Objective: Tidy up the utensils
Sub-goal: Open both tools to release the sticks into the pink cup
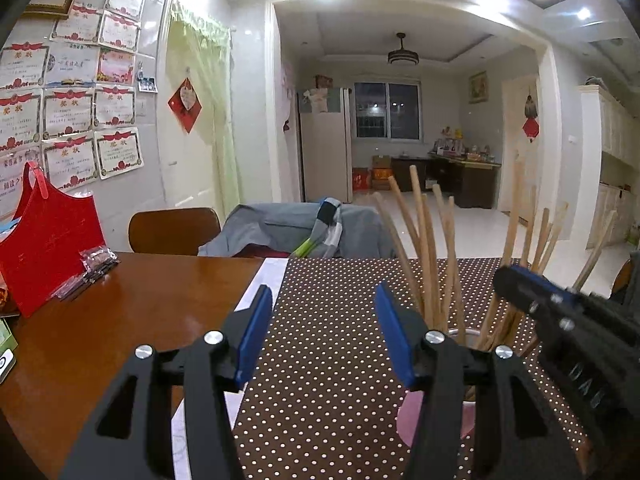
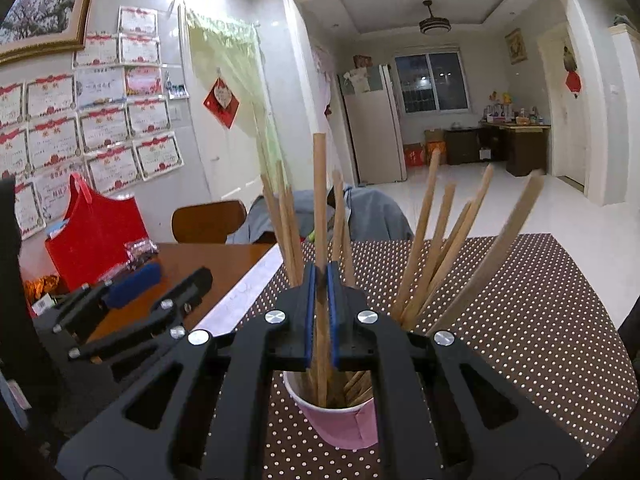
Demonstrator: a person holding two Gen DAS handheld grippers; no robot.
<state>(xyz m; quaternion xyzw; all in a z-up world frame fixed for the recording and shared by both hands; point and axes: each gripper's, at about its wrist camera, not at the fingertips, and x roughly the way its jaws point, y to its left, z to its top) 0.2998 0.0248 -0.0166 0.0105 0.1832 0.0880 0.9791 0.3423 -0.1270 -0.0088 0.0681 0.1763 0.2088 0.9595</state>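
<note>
Two sets of tongs work over a pink cup (image 2: 340, 420) that stands on the dotted brown cloth (image 2: 520, 320) of the desk (image 1: 132, 300). The right tongs (image 2: 320, 312) are clamped on one upright wooden chopstick (image 2: 320, 200) whose lower end sits in the cup, among many other chopsticks (image 2: 436, 240) that fan out to both sides and crowd the grip. The left tongs (image 1: 320, 332) stand apart with nothing between them, just left of the cup, over the cloth. Farther left on the bare wood lie small clear packets (image 1: 94, 266) beside a red bag (image 1: 52, 236). Beyond the desk edge are a brown chair back (image 1: 174, 230) and grey clothing (image 1: 296, 232). Certificates (image 1: 72, 120) cover the left wall; behind, a tiled room holds a fridge (image 1: 324, 144) and a window (image 1: 386, 110).
</note>
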